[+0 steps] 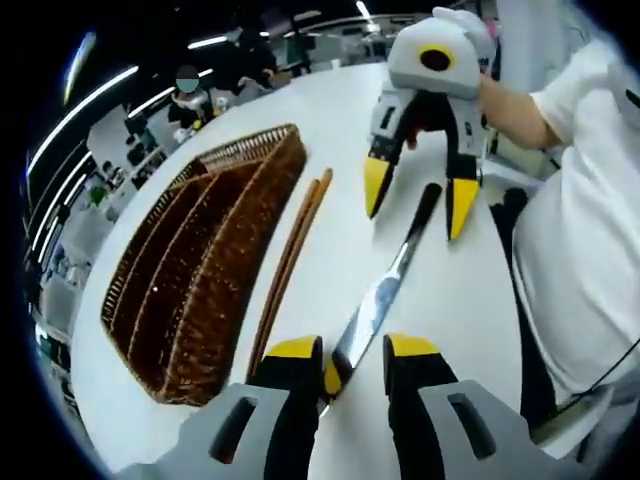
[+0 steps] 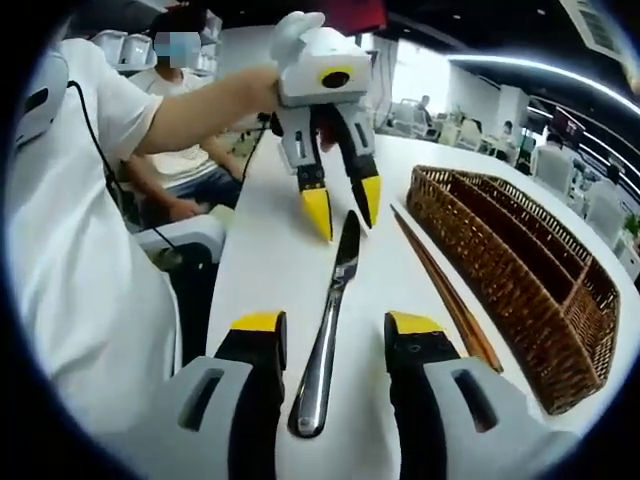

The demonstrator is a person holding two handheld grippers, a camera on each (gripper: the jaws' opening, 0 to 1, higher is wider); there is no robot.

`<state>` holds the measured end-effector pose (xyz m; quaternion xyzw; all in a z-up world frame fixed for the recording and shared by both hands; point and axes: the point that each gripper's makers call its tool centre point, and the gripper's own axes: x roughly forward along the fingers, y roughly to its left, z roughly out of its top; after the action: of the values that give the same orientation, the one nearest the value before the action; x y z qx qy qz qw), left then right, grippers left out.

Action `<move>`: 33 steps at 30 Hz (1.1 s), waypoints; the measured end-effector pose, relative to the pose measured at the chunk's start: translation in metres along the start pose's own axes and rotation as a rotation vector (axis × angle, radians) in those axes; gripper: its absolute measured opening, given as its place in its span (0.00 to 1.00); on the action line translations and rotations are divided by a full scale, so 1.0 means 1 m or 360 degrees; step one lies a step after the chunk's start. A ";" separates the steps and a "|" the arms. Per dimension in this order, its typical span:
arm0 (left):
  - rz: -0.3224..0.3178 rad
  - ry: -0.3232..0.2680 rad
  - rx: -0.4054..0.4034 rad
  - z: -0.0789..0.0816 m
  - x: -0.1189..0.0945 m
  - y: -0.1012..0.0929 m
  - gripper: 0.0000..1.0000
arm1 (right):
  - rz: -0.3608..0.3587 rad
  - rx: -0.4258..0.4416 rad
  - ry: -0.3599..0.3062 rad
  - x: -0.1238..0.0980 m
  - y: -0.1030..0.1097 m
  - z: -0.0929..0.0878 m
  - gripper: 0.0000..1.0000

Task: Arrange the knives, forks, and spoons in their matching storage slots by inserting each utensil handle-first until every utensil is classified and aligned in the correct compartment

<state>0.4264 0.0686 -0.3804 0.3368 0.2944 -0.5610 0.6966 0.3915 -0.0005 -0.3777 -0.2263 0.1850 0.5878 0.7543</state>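
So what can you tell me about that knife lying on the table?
The knife looks like shiny metal, with a dark handle and a reflective blade. It lies flat on the white table, beside a pair of brown chopsticks. Both open grippers straddle its ends; neither visibly touches it.

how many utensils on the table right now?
3: one knife lying between the two tools, and a pair of chopsticks side by side between the knife and the wicker basket. The basket's slots look empty, though its far ends are hard to see.
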 end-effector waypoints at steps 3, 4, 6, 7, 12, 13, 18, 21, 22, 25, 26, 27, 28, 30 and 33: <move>-0.0040 0.0085 0.0027 -0.004 0.003 0.000 0.24 | -0.0002 0.0004 -0.0006 -0.001 0.000 0.000 0.40; -0.0047 0.0097 0.0030 -0.004 0.004 0.001 0.24 | -0.0002 0.0005 -0.0004 -0.002 0.000 -0.001 0.40; -0.0064 0.0119 0.0029 -0.005 0.006 0.002 0.23 | -0.0002 0.0005 -0.0002 -0.002 -0.001 -0.001 0.40; -0.0073 0.0128 0.0025 -0.006 0.006 0.002 0.23 | -0.0002 0.0006 -0.0002 -0.002 -0.001 -0.002 0.40; -0.0153 0.0165 0.0000 -0.008 0.009 0.002 0.22 | -0.0001 0.0017 -0.0006 -0.003 0.000 -0.004 0.40; -0.0172 0.0171 -0.0022 -0.009 0.008 0.000 0.20 | 0.0000 0.0017 -0.0007 -0.003 0.000 -0.004 0.40; -0.0228 0.0186 -0.0037 -0.010 0.008 -0.005 0.15 | 0.0002 0.0026 -0.0008 -0.002 -0.001 -0.006 0.40; -0.0230 0.0194 -0.0032 -0.011 0.008 -0.007 0.13 | 0.0004 0.0028 -0.0008 -0.001 -0.002 -0.007 0.40; -0.0229 0.0195 -0.0034 -0.011 0.008 -0.007 0.13 | 0.0004 0.0028 -0.0008 -0.001 -0.002 -0.007 0.40; -0.0223 0.0193 -0.0043 -0.012 0.008 -0.007 0.13 | 0.0003 0.0030 -0.0011 -0.001 -0.002 -0.008 0.39; -0.0219 0.0193 -0.0047 -0.011 0.008 -0.007 0.13 | 0.0002 0.0032 -0.0013 -0.001 -0.002 -0.008 0.39; -0.0212 0.0191 -0.0048 -0.012 0.008 -0.007 0.13 | 0.0004 0.0034 -0.0015 -0.001 -0.001 -0.008 0.39; -0.0205 0.0191 -0.0048 -0.011 0.008 -0.007 0.13 | 0.0006 0.0035 -0.0014 0.000 -0.001 -0.008 0.39; -0.0191 0.0194 -0.0054 -0.011 0.008 -0.008 0.13 | 0.0005 0.0034 -0.0008 0.000 -0.001 -0.010 0.39; -0.0156 0.0194 -0.0054 -0.010 0.008 -0.010 0.13 | 0.0003 0.0040 -0.0010 -0.001 -0.002 -0.010 0.39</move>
<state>0.4182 0.0708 -0.3945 0.3435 0.3619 -0.5678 0.6547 0.3929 -0.0070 -0.3857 -0.2149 0.1902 0.5868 0.7571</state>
